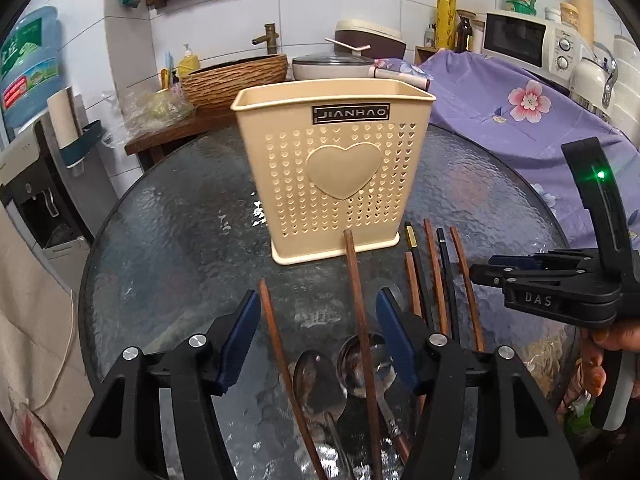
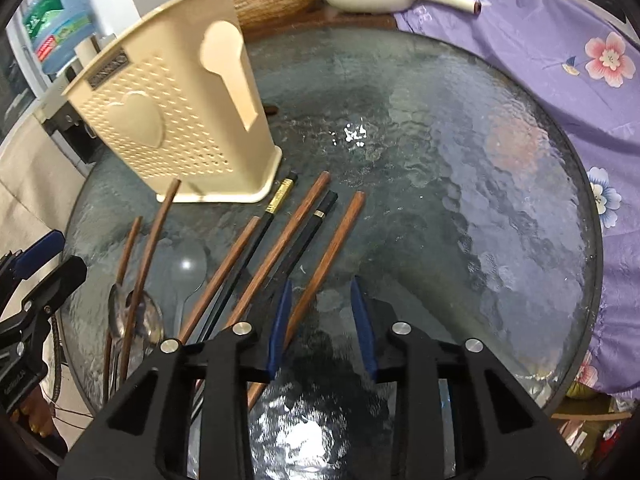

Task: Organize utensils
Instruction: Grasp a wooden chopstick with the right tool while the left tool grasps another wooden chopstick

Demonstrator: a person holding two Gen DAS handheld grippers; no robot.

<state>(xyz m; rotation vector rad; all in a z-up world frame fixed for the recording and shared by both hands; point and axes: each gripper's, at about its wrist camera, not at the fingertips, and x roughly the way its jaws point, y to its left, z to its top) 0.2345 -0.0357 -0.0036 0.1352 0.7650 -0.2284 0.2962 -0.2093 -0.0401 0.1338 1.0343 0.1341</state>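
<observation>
The left gripper (image 1: 316,344) was held with its blue pads spread wide and nothing clamped between them. Below the gap, a long wooden chopstick (image 1: 362,328) and two metal spoons (image 1: 320,376) were seen lying on the glass table (image 1: 168,216); a second wooden chopstick (image 1: 276,344) lay just left of them.

The right gripper (image 2: 322,320) was likewise seen parted and empty, with the rightmost wooden chopstick (image 2: 324,256) passing beneath the gap next to its left pad. Further left, more wooden chopsticks and two black chopsticks (image 2: 276,212) were fanned side by side on the glass.

The beige utensil holder (image 1: 334,168) stood upright at the far side of the utensils, its base close to the chopstick tips. Only in the left wrist view were its open top and brand label seen face-on; only in the right wrist view was its side slot (image 2: 230,68) shown. A pale translucent spoon (image 2: 188,276) among the chopsticks was plain in the right wrist view, and hardly made out in the other.

A purple floral cloth (image 1: 512,112) lay to the right beyond the table.
</observation>
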